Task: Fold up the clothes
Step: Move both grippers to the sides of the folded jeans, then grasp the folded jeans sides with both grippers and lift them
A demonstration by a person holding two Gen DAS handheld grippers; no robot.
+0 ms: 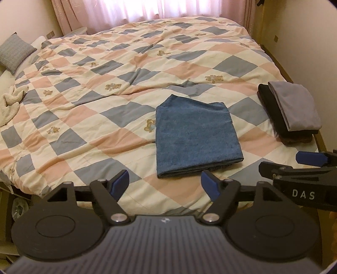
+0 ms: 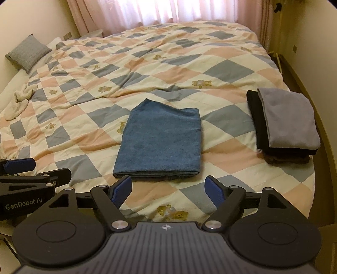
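Observation:
A folded blue garment (image 1: 195, 137) (image 2: 162, 145) lies flat on the checked quilt (image 1: 84, 94) (image 2: 84, 118), near the bed's front edge. My left gripper (image 1: 165, 183) hovers just before the garment's near edge, open, with nothing between its blue pads. My right gripper (image 2: 168, 188) hangs beside it, also open and empty, just short of the same edge. Each wrist view catches the other gripper at its side: the right one (image 1: 309, 160) and the left one (image 2: 19, 166). A stack of folded clothes (image 1: 294, 105) (image 2: 288, 120), grey on black on brown, sits at the bed's right edge.
A crumpled cream cloth (image 1: 10, 101) (image 2: 19, 101) lies at the quilt's left side, and a grey cushion (image 1: 15, 52) (image 2: 28, 51) rests at the far left. Pink curtains (image 1: 147, 10) hang behind the bed. A wooden bed frame (image 1: 324, 139) runs along the right.

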